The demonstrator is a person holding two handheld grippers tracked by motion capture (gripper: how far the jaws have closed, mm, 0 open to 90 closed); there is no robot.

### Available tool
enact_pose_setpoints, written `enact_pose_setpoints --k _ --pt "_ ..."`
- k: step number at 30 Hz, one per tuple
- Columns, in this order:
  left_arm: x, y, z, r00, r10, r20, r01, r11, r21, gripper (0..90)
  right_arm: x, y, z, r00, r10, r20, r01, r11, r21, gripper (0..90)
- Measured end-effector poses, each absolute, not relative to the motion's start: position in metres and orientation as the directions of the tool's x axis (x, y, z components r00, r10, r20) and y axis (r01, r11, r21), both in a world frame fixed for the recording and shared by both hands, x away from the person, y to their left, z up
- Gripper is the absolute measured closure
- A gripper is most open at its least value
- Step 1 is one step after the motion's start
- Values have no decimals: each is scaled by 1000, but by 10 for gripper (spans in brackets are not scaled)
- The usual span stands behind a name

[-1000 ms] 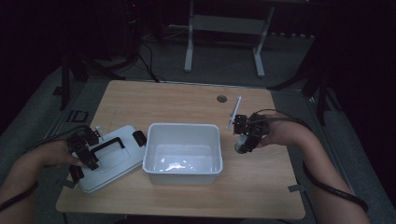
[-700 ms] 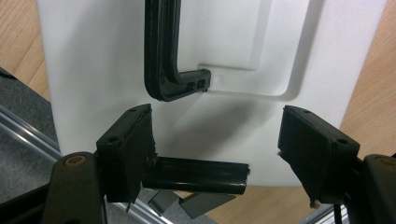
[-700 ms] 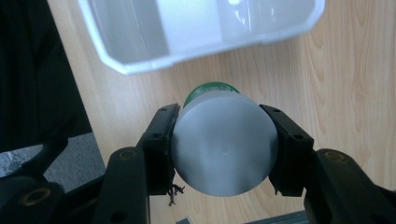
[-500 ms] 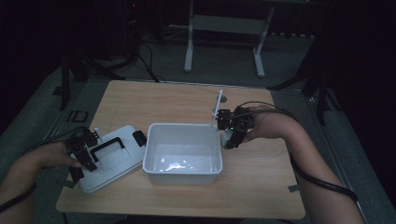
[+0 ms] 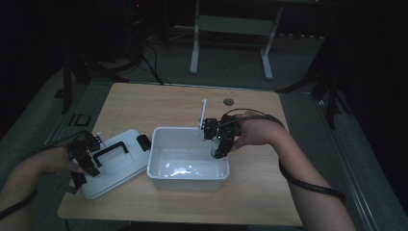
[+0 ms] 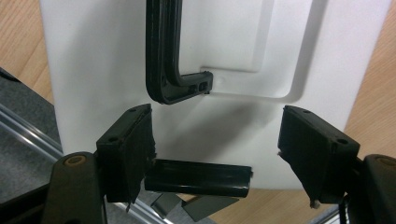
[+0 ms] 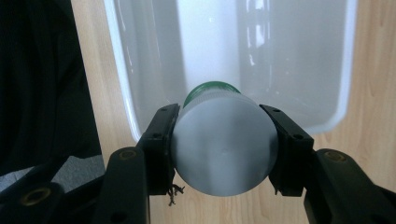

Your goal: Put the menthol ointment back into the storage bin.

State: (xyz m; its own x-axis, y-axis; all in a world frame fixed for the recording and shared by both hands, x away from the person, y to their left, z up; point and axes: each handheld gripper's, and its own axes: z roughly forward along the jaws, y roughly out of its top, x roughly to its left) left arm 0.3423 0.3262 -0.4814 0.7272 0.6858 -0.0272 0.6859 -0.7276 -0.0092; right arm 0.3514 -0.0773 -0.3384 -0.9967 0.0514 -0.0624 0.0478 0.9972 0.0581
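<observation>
Dim room, wooden table (image 5: 144,103) under the high camera. Lower left of the frame: my left gripper (image 6: 212,154) hovers over the white lid (image 5: 113,166) with its black handle (image 5: 110,151); jaws apart, nothing between the pads. Centre: open white bin (image 5: 187,175), empty. Right of centre: my right gripper (image 7: 224,149) is clenched on a bottle (image 7: 224,154), white base toward the gripper's camera, green cap end pointing away into the bin. The bottle's long axis runs along the jaws, over the bin's right rim. Right hand nearer; judged next: lower and release.
</observation>
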Motion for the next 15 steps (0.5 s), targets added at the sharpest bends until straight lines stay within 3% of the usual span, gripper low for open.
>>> enact_pose_setpoints --k 15 --pt "344 323 -483 728 685 -31 685 -728 -4 264 349 -65 -385 -1000 20 -12 20 999 40 501"
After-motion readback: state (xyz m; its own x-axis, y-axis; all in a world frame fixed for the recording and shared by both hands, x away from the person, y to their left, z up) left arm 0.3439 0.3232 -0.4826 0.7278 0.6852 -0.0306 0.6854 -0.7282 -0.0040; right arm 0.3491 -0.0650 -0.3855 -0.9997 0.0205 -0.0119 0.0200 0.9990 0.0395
